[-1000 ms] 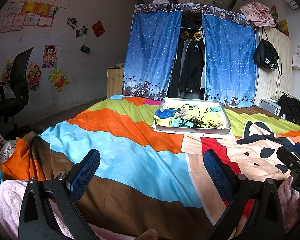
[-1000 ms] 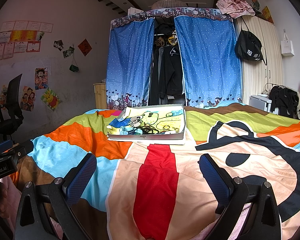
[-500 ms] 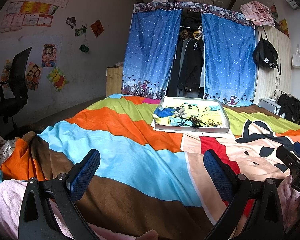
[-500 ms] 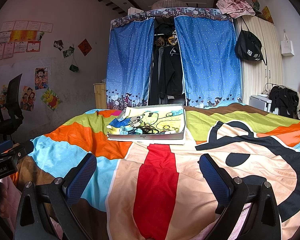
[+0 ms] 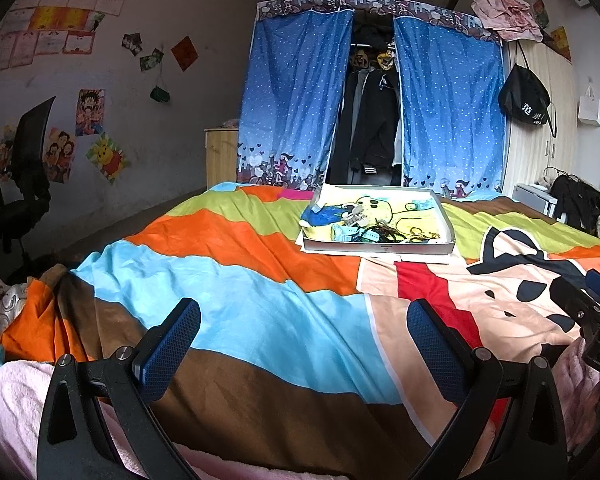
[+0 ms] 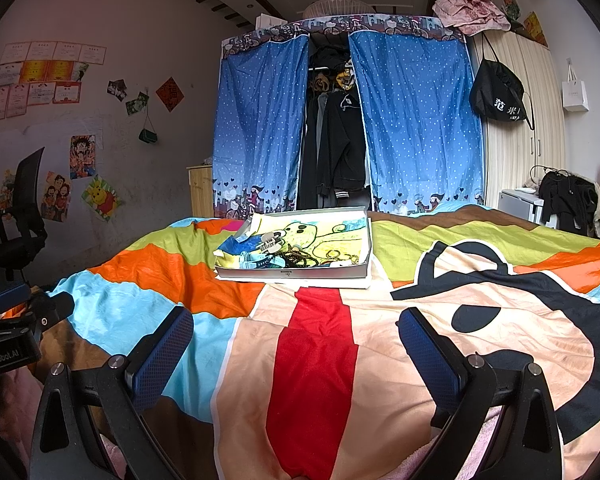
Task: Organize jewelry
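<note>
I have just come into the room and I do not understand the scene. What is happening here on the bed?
A person holds two grippers low over a colourful blanket, both aimed at a shallow tray farther up the bed. The left gripper and the right gripper are open and hold nothing. The tray carries a heap of jewelry: dark tangled chains, a light blue watch and a pale hair clip. Nothing is being touched; the sorting has not begun.
</note>
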